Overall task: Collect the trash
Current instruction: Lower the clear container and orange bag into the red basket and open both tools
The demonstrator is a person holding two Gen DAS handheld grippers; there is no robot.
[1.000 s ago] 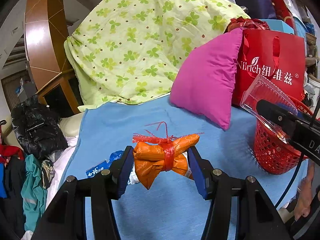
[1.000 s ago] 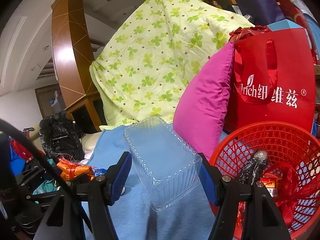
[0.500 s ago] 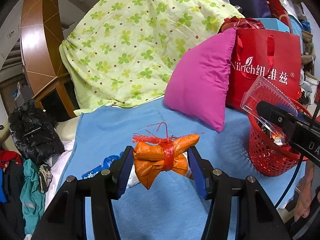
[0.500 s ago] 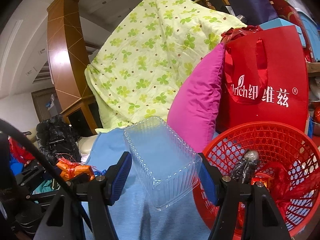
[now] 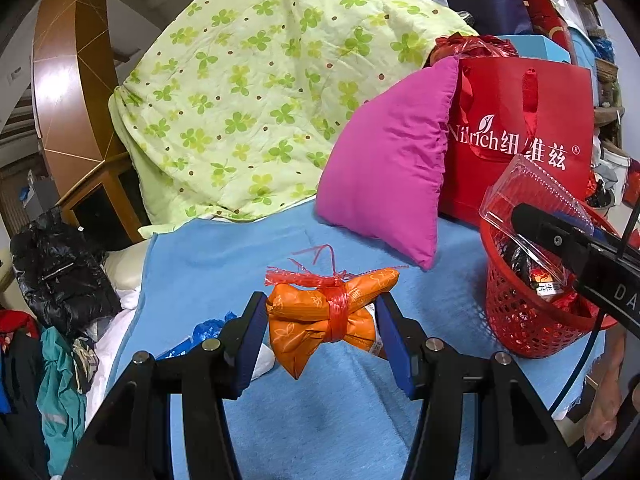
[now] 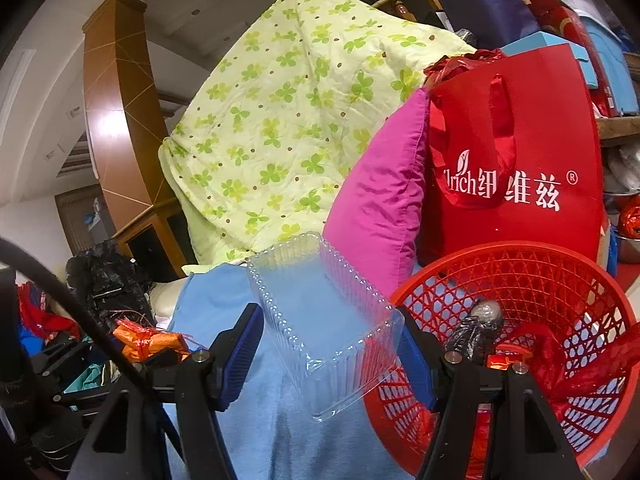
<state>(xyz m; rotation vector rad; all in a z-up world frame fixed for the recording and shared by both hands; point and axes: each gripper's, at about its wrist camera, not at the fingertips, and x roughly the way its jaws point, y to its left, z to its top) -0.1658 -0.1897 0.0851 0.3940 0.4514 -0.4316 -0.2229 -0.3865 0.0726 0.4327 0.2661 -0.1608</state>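
My left gripper (image 5: 322, 330) is shut on an orange packet bundle (image 5: 320, 318) tied with red string, held above the blue blanket (image 5: 224, 264). The bundle also shows in the right wrist view (image 6: 150, 342). My right gripper (image 6: 330, 354) is shut on a clear plastic clamshell box (image 6: 324, 320), held at the left rim of the red mesh basket (image 6: 560, 280). In the left wrist view the box (image 5: 532, 200) hangs over the basket (image 5: 528, 320). The basket holds a black bag (image 6: 476, 332) and red wrappers.
A magenta pillow (image 5: 392, 168) leans on a red paper bag (image 5: 520, 136) behind the basket. A green clover quilt (image 5: 260, 100) is piled at the back. A blue wrapper (image 5: 208, 330) lies by my left fingers. Black and teal clothes (image 5: 60, 280) lie off the bed's left edge.
The right gripper with the clear box has moved right, from beside the basket to its left rim. The left gripper shifted slightly, still holding the bundle.
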